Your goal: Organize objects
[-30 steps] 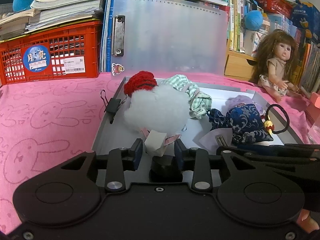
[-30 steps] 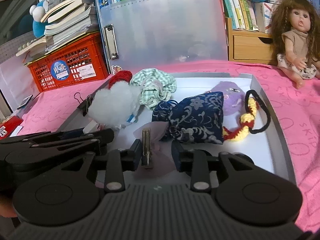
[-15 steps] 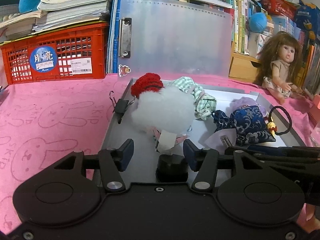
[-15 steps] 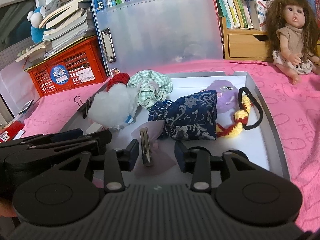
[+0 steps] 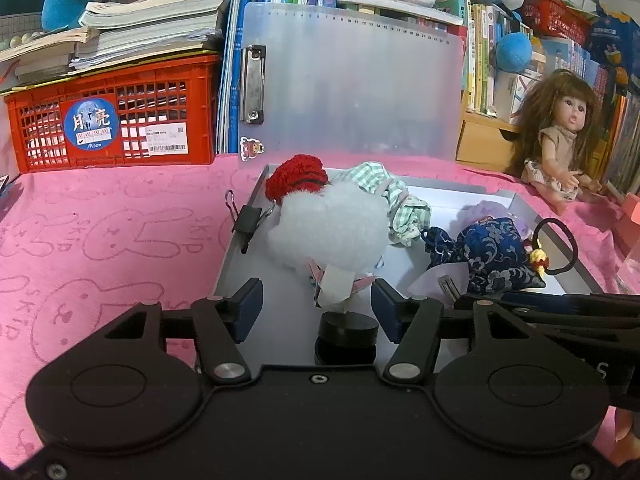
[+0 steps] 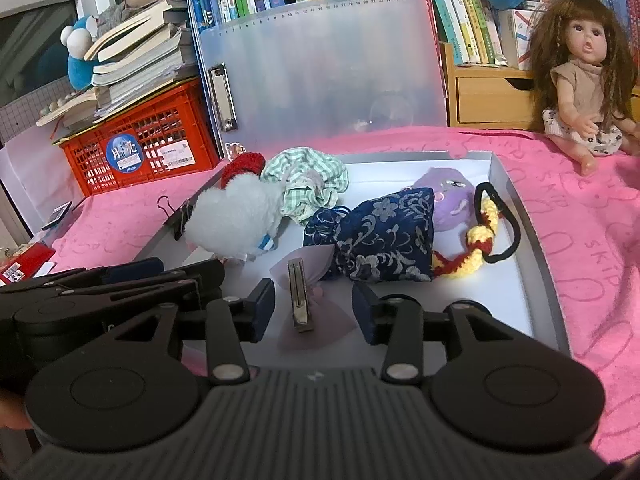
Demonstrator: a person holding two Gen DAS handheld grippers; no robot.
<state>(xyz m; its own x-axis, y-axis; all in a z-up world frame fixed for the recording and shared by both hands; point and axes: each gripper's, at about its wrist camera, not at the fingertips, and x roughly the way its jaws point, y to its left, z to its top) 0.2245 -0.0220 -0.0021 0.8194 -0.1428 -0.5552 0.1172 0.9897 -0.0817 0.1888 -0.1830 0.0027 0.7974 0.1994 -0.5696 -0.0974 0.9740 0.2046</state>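
Jaws spread wide on both grippers over the near end of the grey tray (image 5: 230, 264), and neither one holds anything. Left gripper (image 5: 316, 306) sits at the tray's near left, its blue pads either side of a folded paper tag (image 5: 334, 286) without touching it; that tag hangs from the white fluffy toy (image 5: 330, 232) lying at the tray's left side. Behind the toy, toward the tray's far left corner, a red crocheted piece (image 5: 298, 178) and a green checked scrunchie (image 6: 308, 180) press against it. Right gripper (image 6: 314, 308) is at the tray's near middle, its fingers flanking a metal hair clip (image 6: 298, 300) on pale purple fabric, clear gap each side. Just beyond, in the tray's centre, lies the navy floral pouch (image 6: 380, 236), with a purple plush (image 6: 450, 200) and a black hair tie with yellow-red crochet (image 6: 486, 232) toward the right wall. A black binder clip (image 5: 248, 220) grips the tray's left rim.
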